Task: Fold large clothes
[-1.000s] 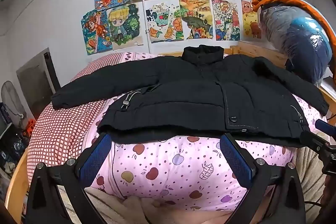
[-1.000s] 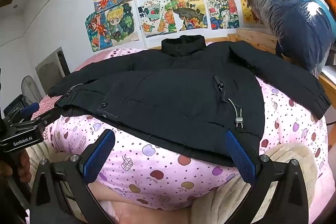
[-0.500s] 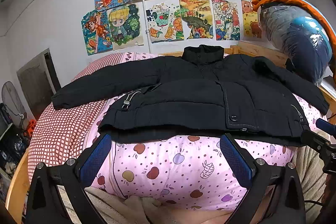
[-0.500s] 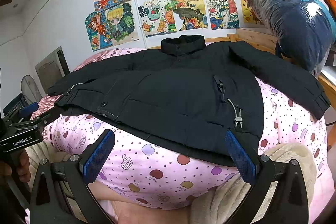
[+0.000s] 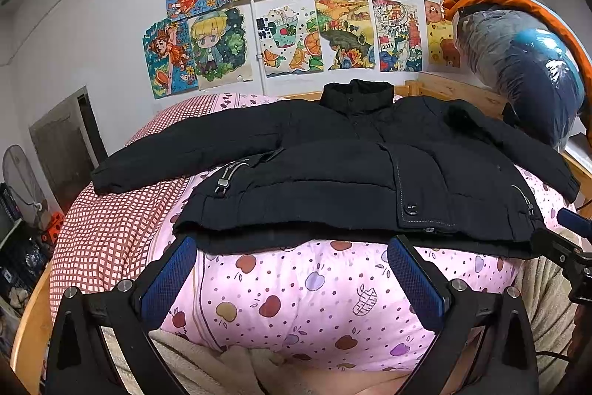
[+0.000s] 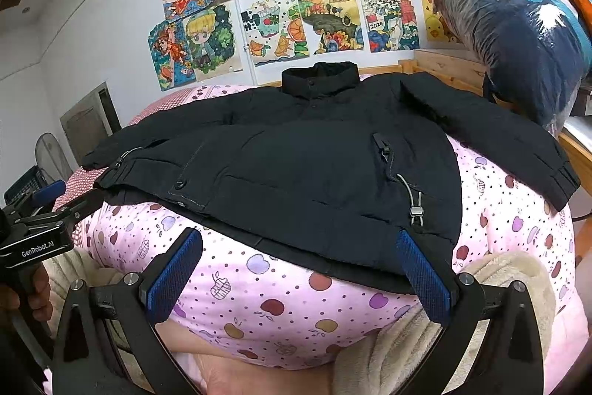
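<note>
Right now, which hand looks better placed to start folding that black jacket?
Probably the right. The right gripper is open, with one of its fingers already at the jacket hem. The left gripper, also open, sits just short of the hem.

Black padded jacket (image 5: 333, 180) lies flat, front up, on the bed, over a pink fruit-print quilt. Stand-up collar (image 5: 356, 92) at the far end, hem at the near edge, closest to the cameras. Front closed, with a snap button (image 5: 411, 208) near the hem. Left sleeve (image 5: 177, 154) stretched out leftward onto the red checked cover; right sleeve (image 6: 492, 136) angled out to the right, cuff with a ribbed band at its end. Drawcord with toggle (image 6: 416, 210) hangs by the right pocket; another toggle (image 5: 222, 181) by the left pocket.
</note>
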